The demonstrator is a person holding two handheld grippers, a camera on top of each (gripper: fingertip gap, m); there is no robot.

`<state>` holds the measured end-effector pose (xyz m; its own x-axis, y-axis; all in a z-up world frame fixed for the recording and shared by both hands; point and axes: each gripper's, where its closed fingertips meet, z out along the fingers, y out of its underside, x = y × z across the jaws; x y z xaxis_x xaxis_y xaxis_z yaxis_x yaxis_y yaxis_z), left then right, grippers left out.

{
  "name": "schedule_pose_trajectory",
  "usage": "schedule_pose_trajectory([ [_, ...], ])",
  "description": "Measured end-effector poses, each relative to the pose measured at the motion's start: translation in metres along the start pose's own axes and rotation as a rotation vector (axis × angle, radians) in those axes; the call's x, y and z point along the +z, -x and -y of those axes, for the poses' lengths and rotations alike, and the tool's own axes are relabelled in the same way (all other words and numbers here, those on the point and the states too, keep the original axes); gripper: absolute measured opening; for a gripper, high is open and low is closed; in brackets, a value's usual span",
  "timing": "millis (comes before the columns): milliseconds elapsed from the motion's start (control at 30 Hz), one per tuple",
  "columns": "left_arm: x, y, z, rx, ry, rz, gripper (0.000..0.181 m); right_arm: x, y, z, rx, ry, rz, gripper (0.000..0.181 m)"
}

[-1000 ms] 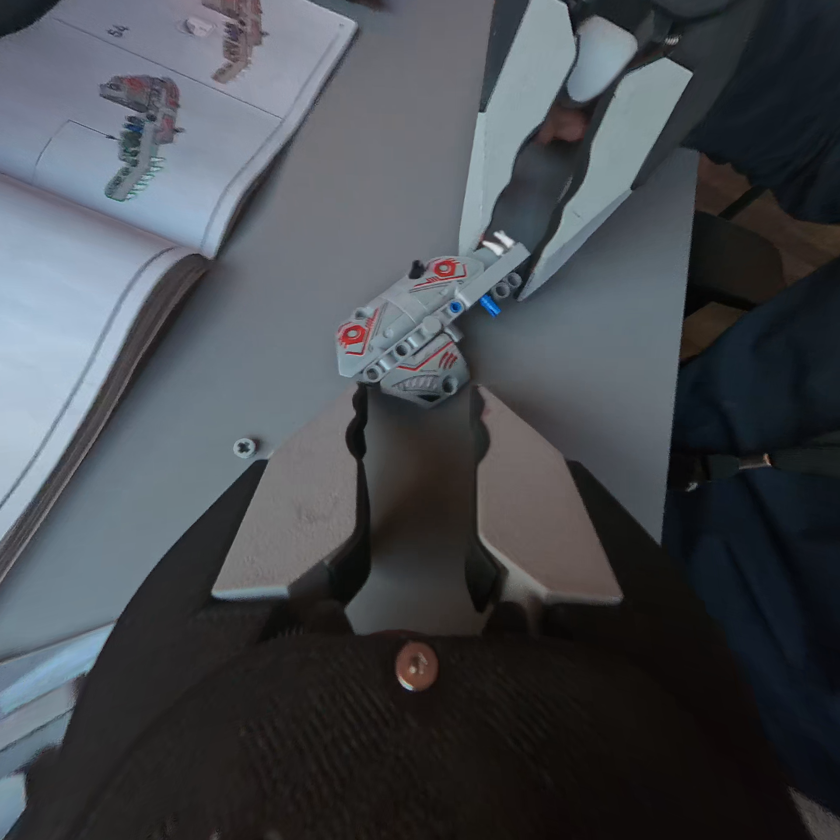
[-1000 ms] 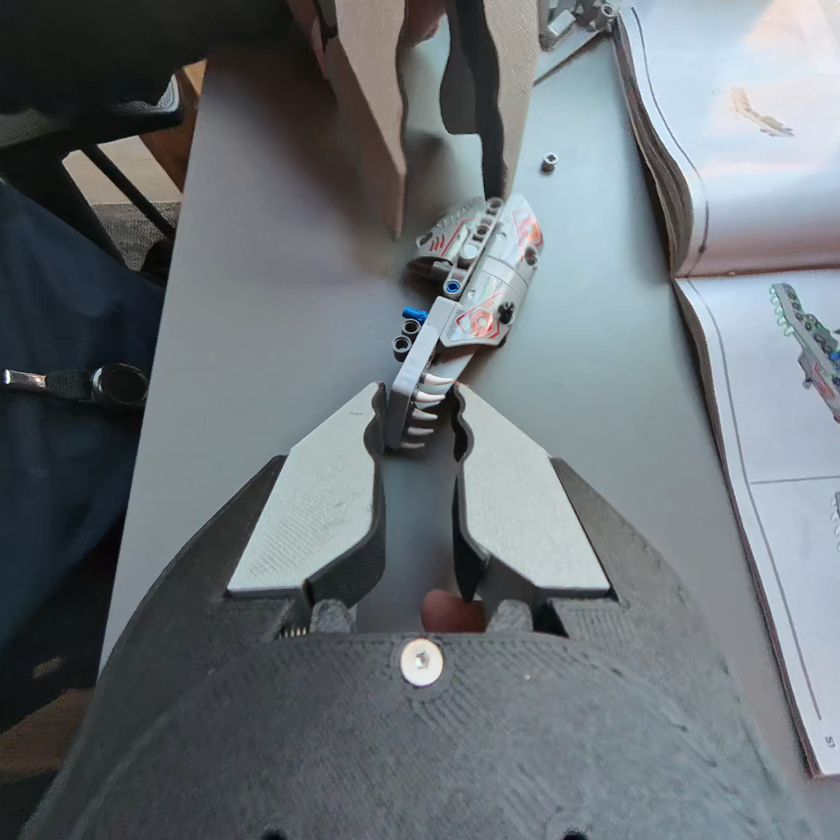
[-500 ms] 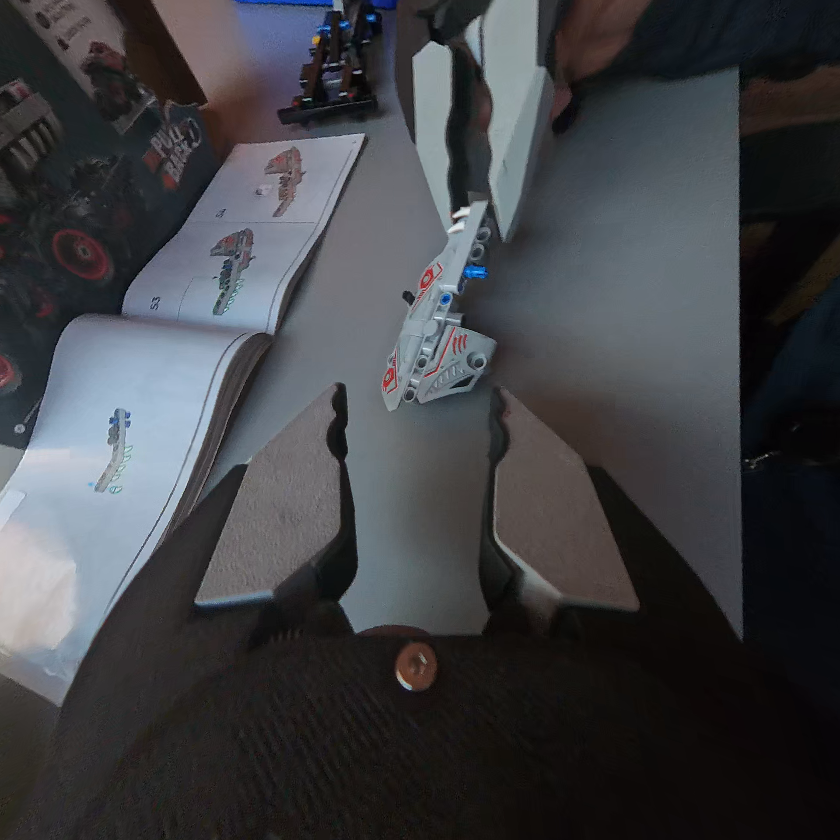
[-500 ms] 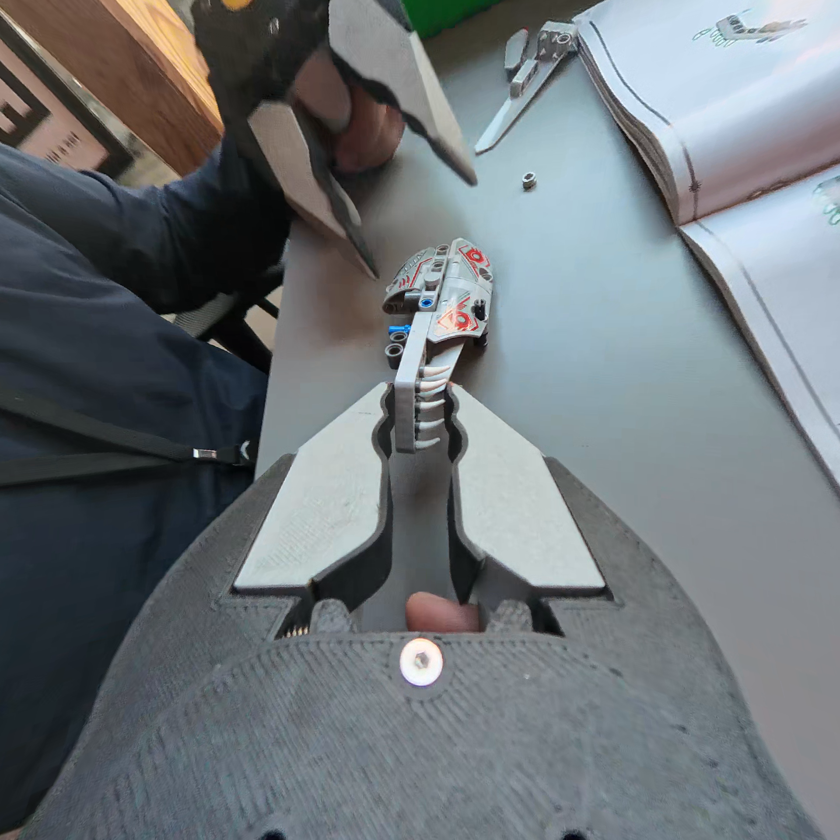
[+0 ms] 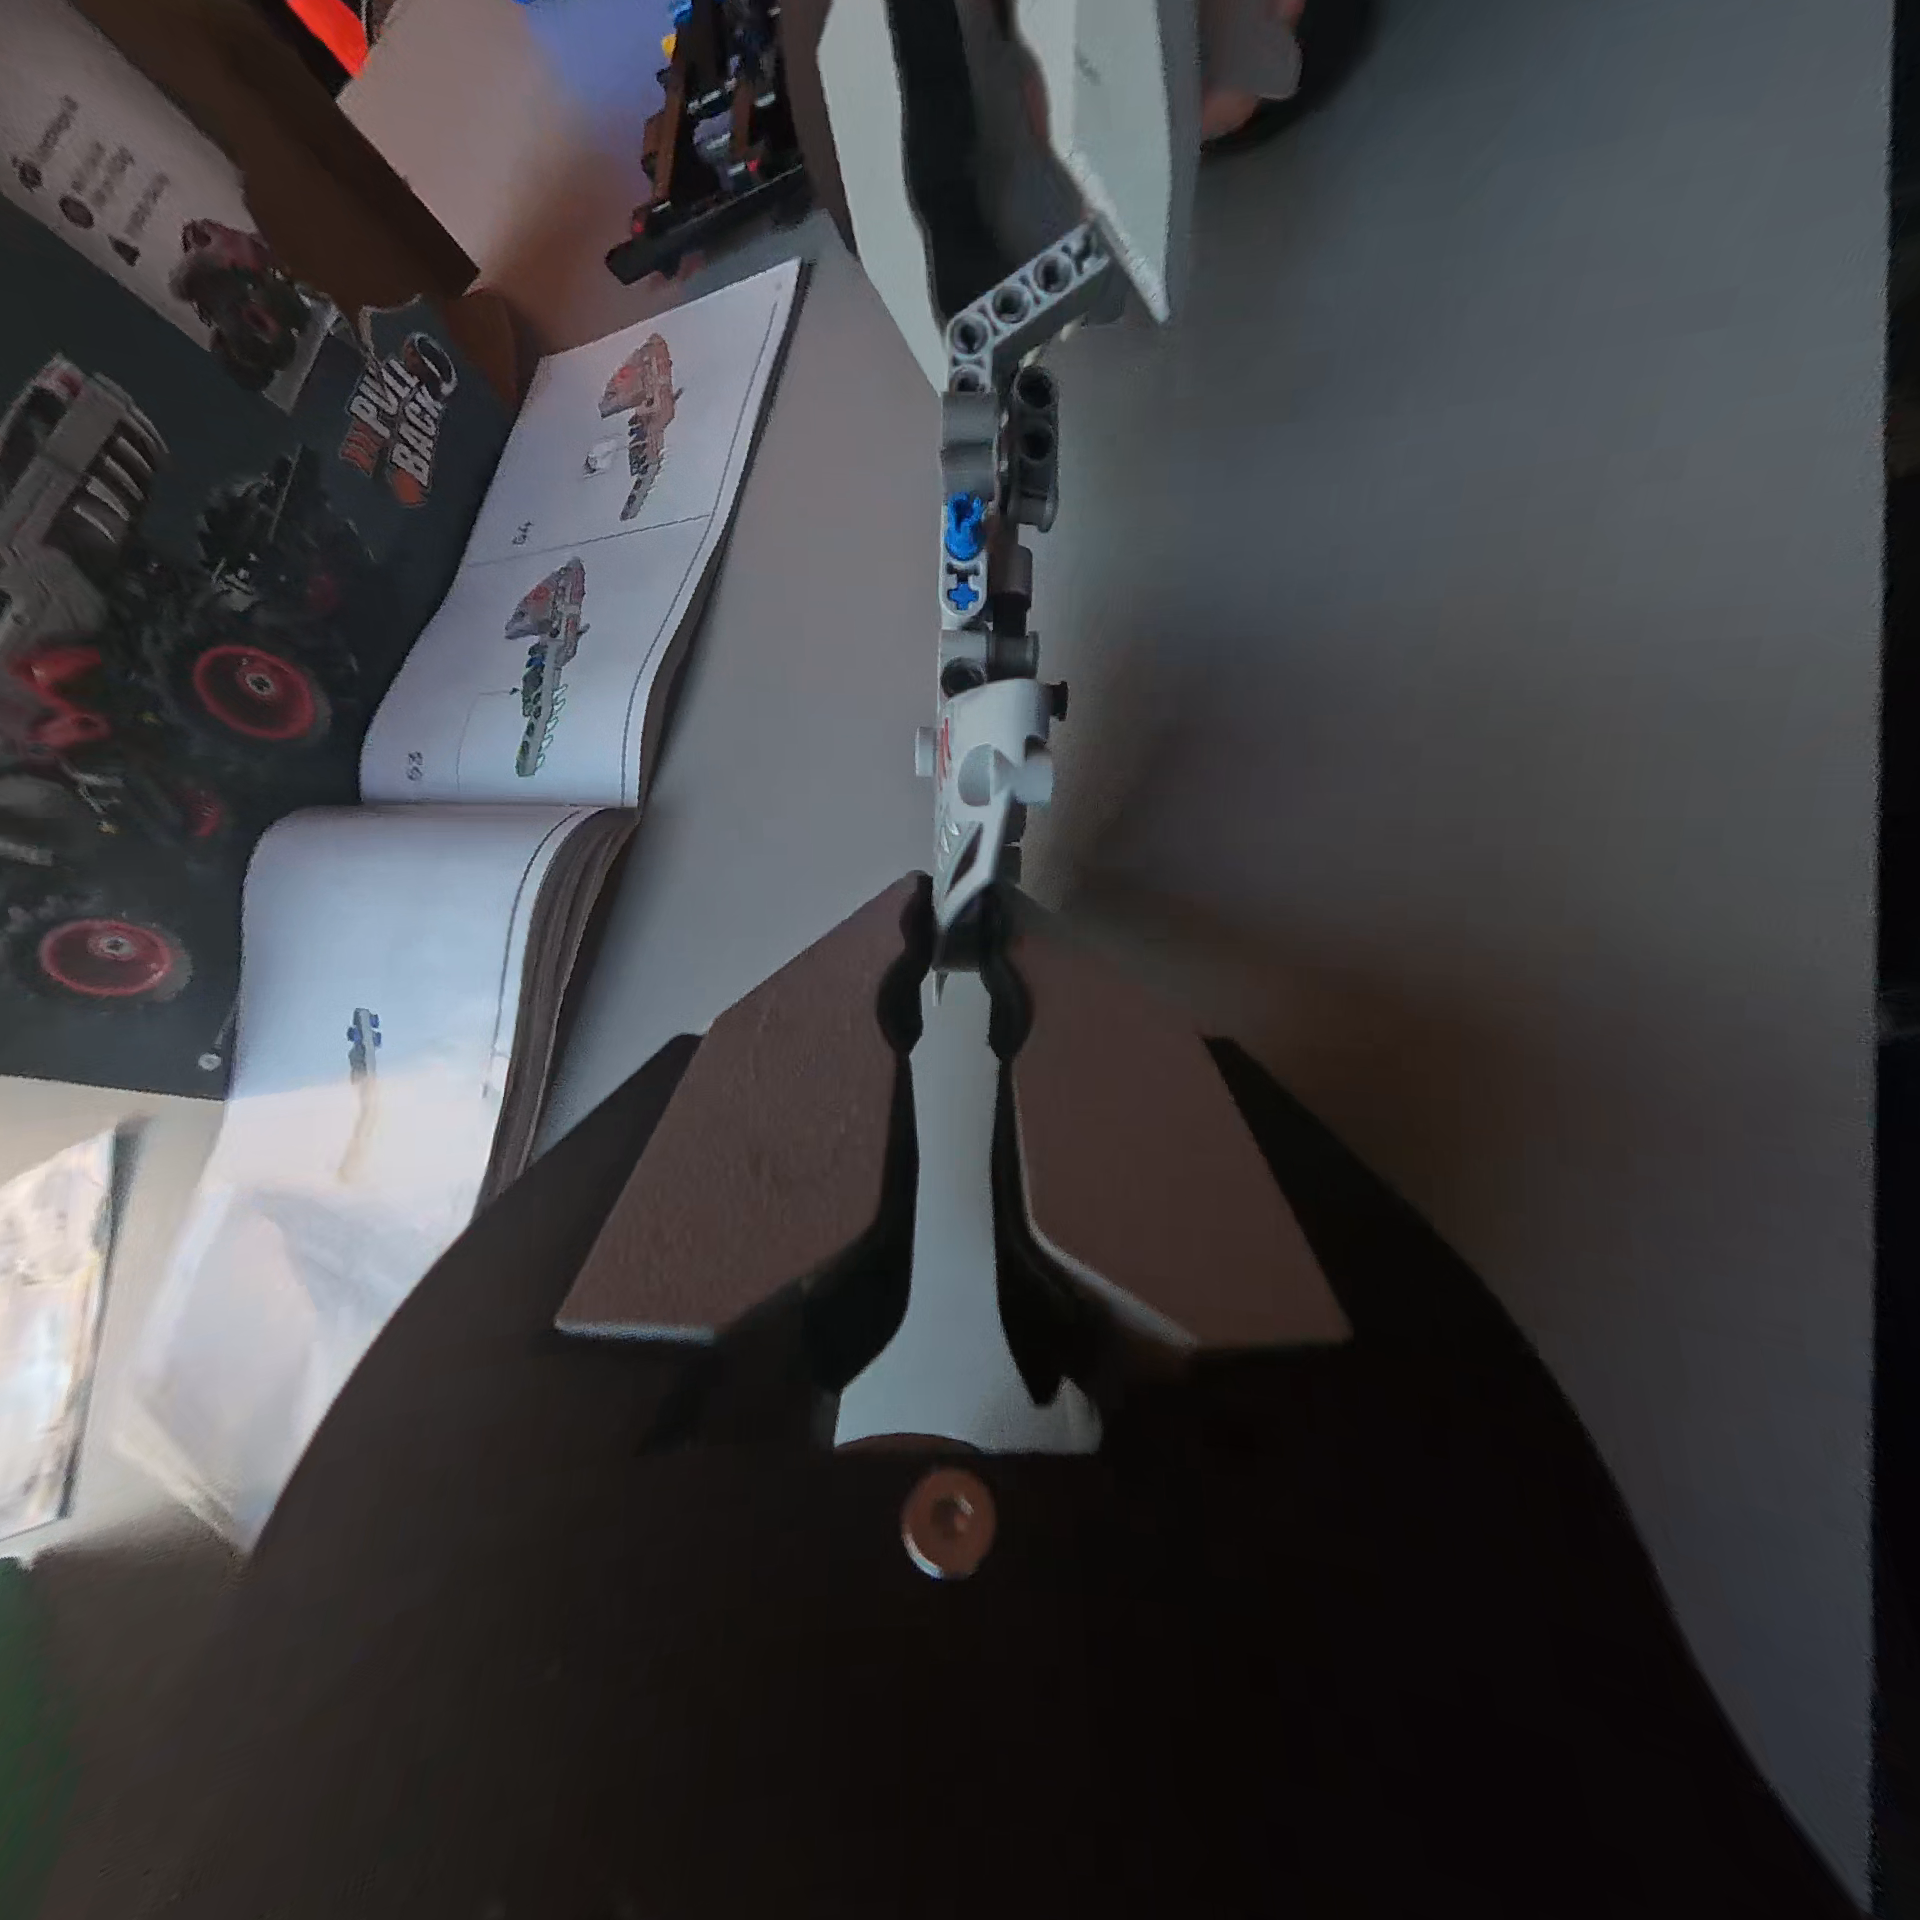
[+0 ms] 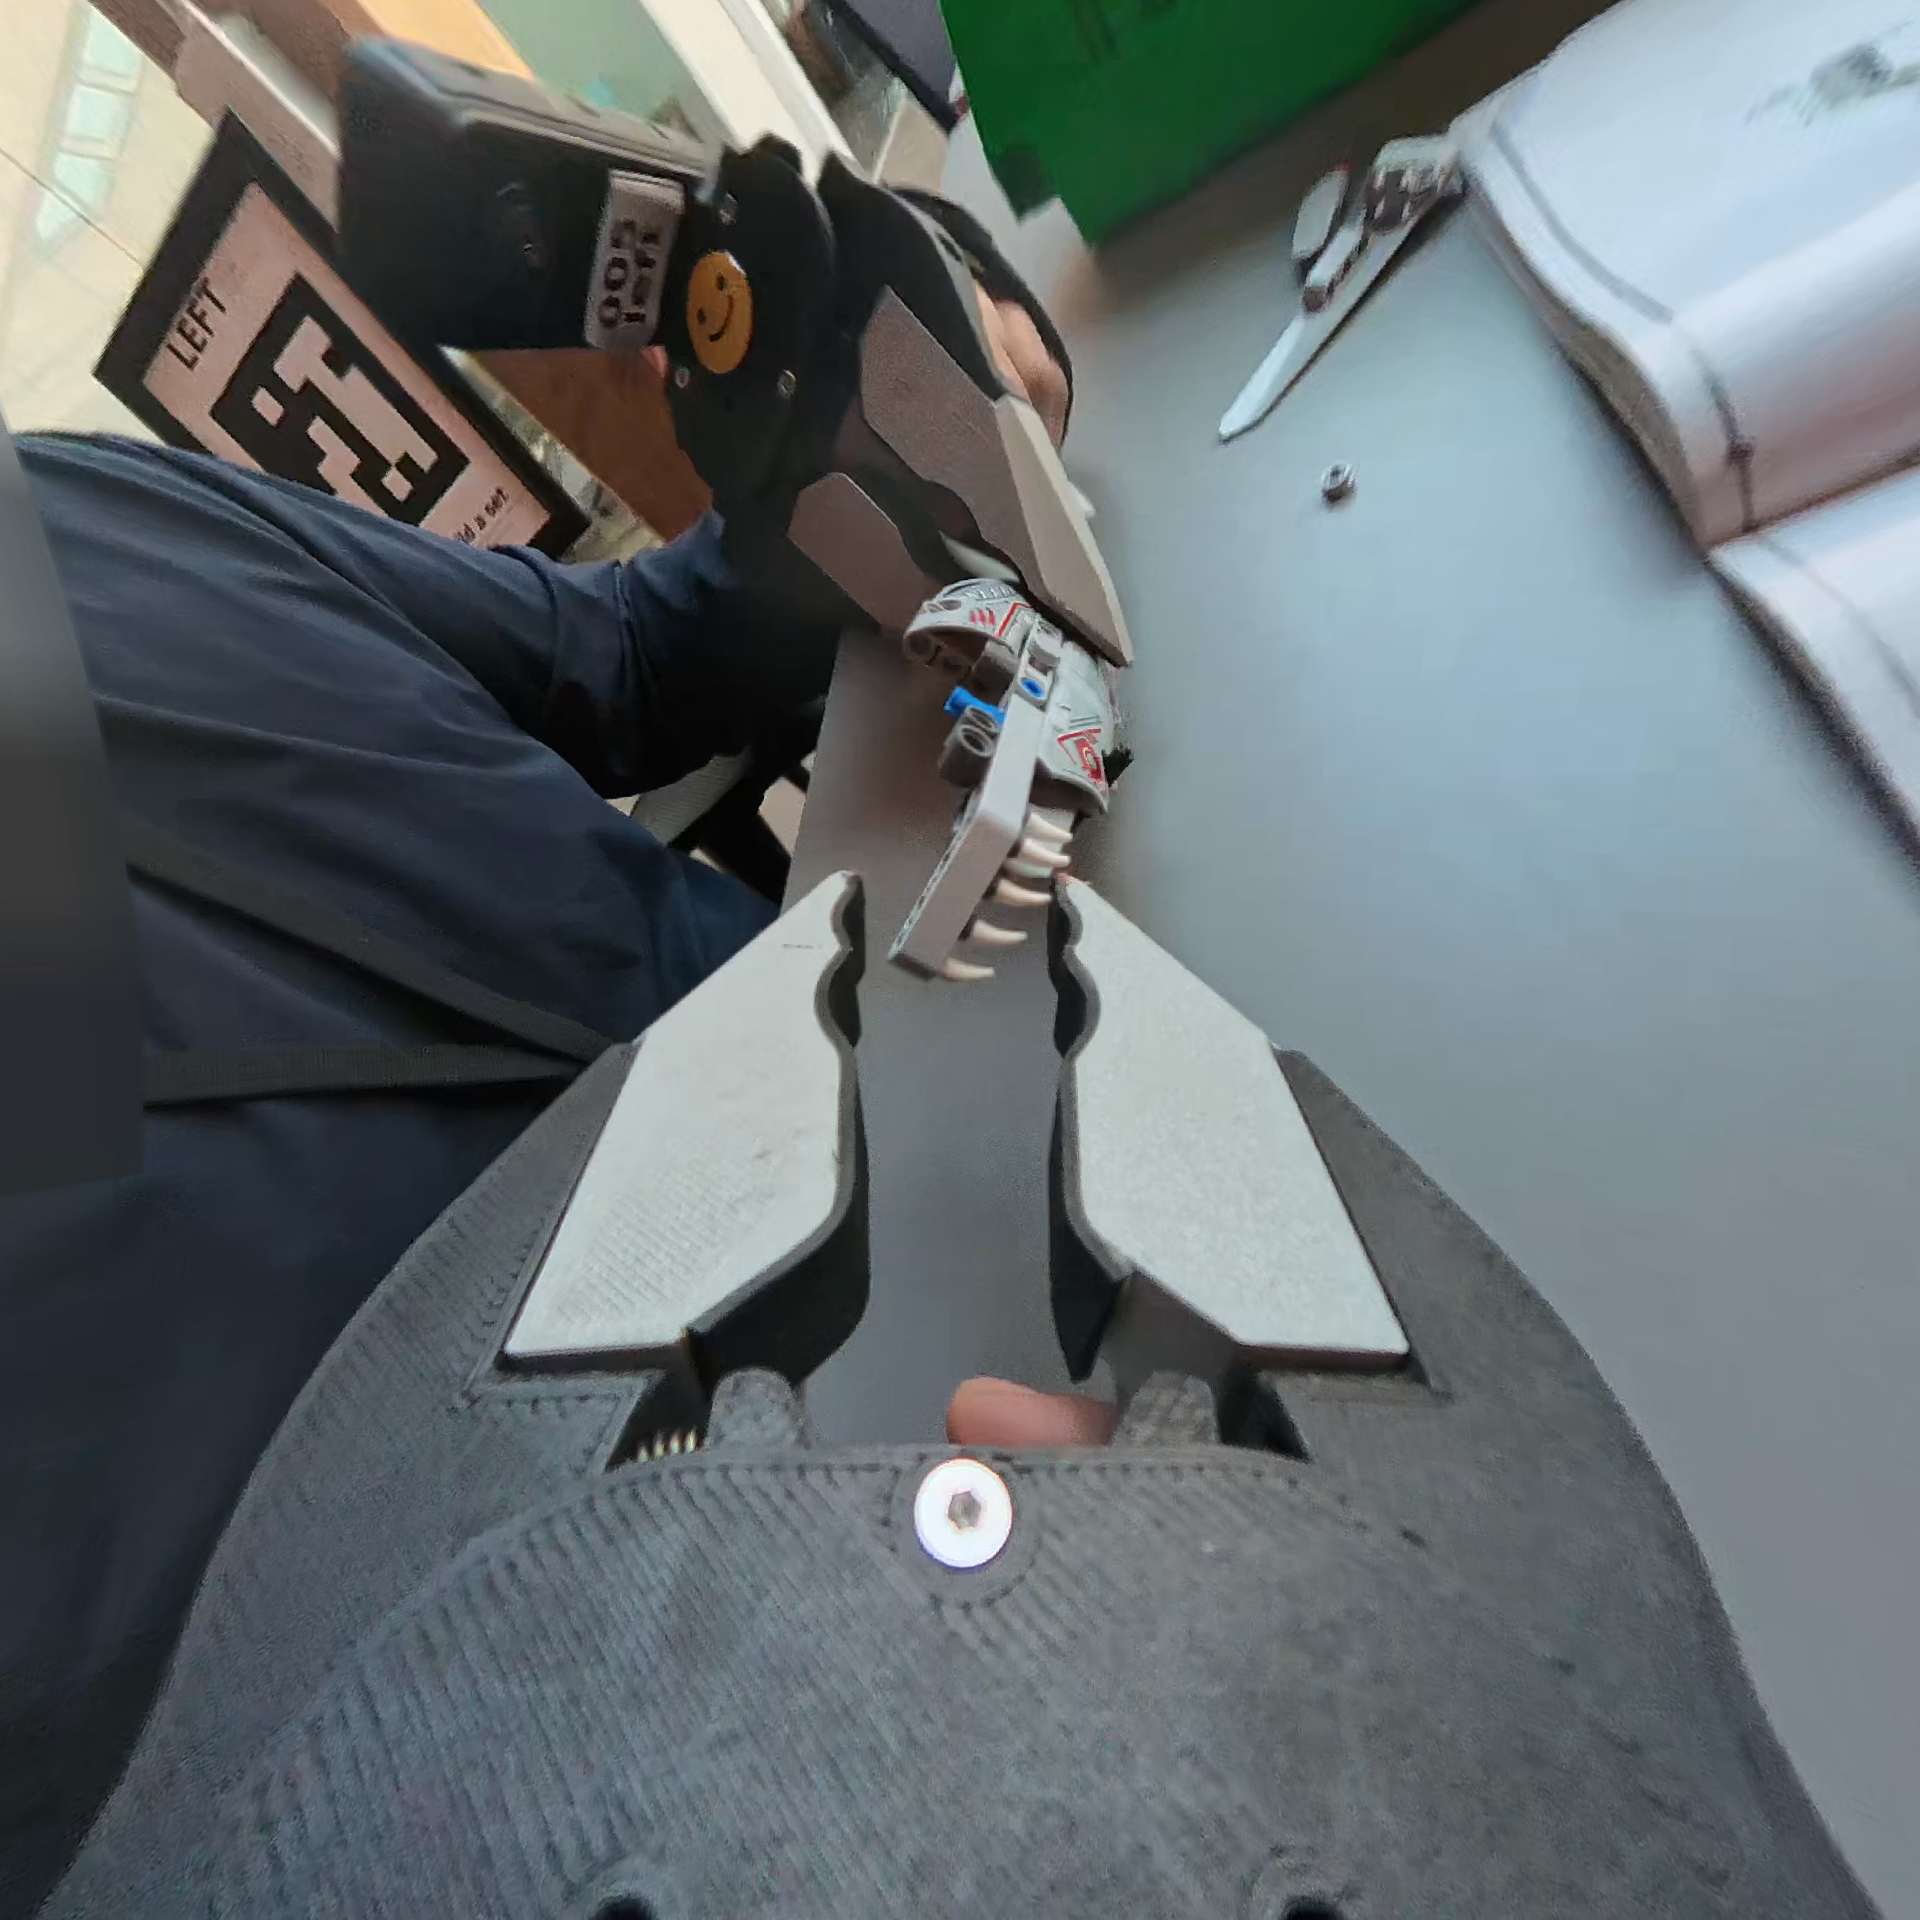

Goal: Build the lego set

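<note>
- Lego jaw piece (image 6: 1023, 748) is up off the desk (image 6: 1455, 831) near its edge — left gripper (image 5: 961, 925) fingers pinch one tip.
- Right gripper (image 6: 956, 925) fingers are spread around the toothed end; a clumsy squeeze could pop teeth off.

Left wrist view: looks forward along its own fingers, close above the grey table (image 5: 1455, 727), with the open instruction booklet (image 5: 582, 582) at left. Right wrist view: faces the opposite way along the same table (image 6: 1455, 831), equally close, booklet (image 6: 1714, 260) at far right. Both views share the lego jaw assembly (image 5: 982, 665) (image 6: 1013, 748) between them.
</note>
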<state>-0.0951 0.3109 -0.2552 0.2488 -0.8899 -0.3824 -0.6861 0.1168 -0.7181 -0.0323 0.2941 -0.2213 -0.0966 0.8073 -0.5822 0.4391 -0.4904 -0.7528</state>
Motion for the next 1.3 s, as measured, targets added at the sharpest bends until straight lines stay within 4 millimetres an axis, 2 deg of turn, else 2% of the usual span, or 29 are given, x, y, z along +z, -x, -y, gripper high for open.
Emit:
schedule_pose_trajectory([
  [100,-0.002,0.005,-0.003,-0.172,-0.003,-0.089,0.005,-0.016,-0.002,0.020,-0.043,-0.111,-0.042,0.044],
  [200,-0.002,0.008,-0.008,-0.320,0.012,-0.175,0.005,-0.033,-0.010,0.034,-0.088,-0.199,-0.127,0.049],
  [300,-0.003,0.009,-0.006,-0.376,-0.009,-0.212,0.005,-0.043,-0.015,0.038,-0.110,-0.225,-0.173,0.048],
  [433,-0.002,0.010,-0.008,-0.384,0.005,-0.204,0.005,-0.039,-0.028,0.027,-0.134,-0.155,-0.261,0.044],
  [567,-0.002,0.013,-0.007,-0.363,-0.001,-0.169,0.005,-0.034,-0.031,0.022,-0.143,-0.117,-0.276,0.045],
  [767,-0.004,0.029,-0.007,-0.297,-0.017,-0.027,0.005,-0.041,-0.034,0.024,-0.151,-0.126,-0.314,0.046],
  [867,-0.004,0.029,-0.008,-0.237,0.001,0.036,0.005,-0.041,-0.038,0.021,-0.161,-0.102,-0.341,0.045],
  [967,-0.005,0.026,-0.008,-0.195,0.014,0.079,0.005,-0.037,-0.040,0.015,-0.163,-0.064,-0.347,0.045],
  [1067,-0.006,0.023,-0.007,-0.244,0.024,0.088,0.005,-0.028,-0.037,0.004,-0.174,0.008,-0.315,0.042],
  [1167,-0.008,0.026,-0.007,-0.272,0.038,0.150,0.005,-0.009,-0.022,-0.016,-0.247,0.138,-0.229,0.035],
  [1200,-0.009,0.027,-0.007,-0.267,0.054,0.183,0.005,-0.004,-0.022,-0.020,-0.277,0.170,-0.245,0.032],
  [1300,-0.008,0.018,-0.001,-0.301,0.112,0.228,0.007,0.010,-0.022,-0.022,-0.290,0.200,-0.260,0.026],
])
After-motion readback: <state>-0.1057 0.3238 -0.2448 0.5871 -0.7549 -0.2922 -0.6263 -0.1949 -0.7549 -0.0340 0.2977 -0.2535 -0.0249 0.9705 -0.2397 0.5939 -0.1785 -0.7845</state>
